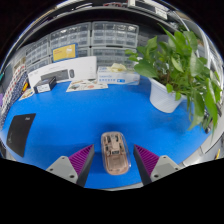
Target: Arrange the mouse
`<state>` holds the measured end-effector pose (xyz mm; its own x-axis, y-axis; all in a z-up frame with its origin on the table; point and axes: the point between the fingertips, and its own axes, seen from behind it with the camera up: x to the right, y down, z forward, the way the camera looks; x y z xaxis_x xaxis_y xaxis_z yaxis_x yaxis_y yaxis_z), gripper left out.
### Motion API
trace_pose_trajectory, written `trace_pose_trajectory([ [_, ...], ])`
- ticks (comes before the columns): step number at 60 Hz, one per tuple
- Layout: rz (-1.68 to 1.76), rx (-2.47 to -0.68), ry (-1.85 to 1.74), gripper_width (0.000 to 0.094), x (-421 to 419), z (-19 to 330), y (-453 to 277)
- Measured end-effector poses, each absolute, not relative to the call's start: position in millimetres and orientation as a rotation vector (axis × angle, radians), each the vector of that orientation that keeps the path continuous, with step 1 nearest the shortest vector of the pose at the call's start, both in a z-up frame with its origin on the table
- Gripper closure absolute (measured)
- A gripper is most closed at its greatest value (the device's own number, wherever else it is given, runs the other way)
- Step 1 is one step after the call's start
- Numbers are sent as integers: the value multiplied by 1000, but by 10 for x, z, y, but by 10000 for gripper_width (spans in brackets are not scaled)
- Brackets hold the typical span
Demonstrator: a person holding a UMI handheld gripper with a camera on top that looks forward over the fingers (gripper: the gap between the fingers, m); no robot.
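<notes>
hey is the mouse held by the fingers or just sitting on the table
Sitting on the table. The mouse rests flat on the blue table between the open fingers, with a gap at either side.

one mouse (115, 152), one potted plant (178, 70), one black mat (20, 132), one white box (62, 72)

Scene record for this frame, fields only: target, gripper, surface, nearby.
target: mouse, beige, lying on the mat between the fingers, gap each side
gripper: gripper open, not pressing the mouse
surface: blue mat
nearby: potted plant in white pot beyond the fingers; black pad beside the mat; white box farther back
</notes>
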<state>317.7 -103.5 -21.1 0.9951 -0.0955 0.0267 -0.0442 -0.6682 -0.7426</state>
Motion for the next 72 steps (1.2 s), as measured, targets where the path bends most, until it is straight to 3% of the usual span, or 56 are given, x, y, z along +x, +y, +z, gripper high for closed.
trace_pose_trajectory([
  [5,-26,-2313,70,284,3092,-240,-941],
  [6,-16,-2313,69,253,3080,-238,-932],
  [9,4,-2319,58,383,3064,-245,-912],
  [10,6,-2318,54,365,3062,-247,-909],
  [11,9,-2318,50,468,3055,-251,-907],
  [18,4,-2341,40,525,3046,-270,-922],
  [24,-10,-2384,66,643,3041,-269,-933],
  [35,-125,-2397,124,649,2993,-79,-938],
  [50,-156,-2182,137,647,1843,1469,-764],
  [57,-103,-2108,101,648,1048,2004,-671],
  [64,-50,-2083,25,649,244,2094,-571],
  [72,48,-2126,-37,650,-525,1683,-480],
])
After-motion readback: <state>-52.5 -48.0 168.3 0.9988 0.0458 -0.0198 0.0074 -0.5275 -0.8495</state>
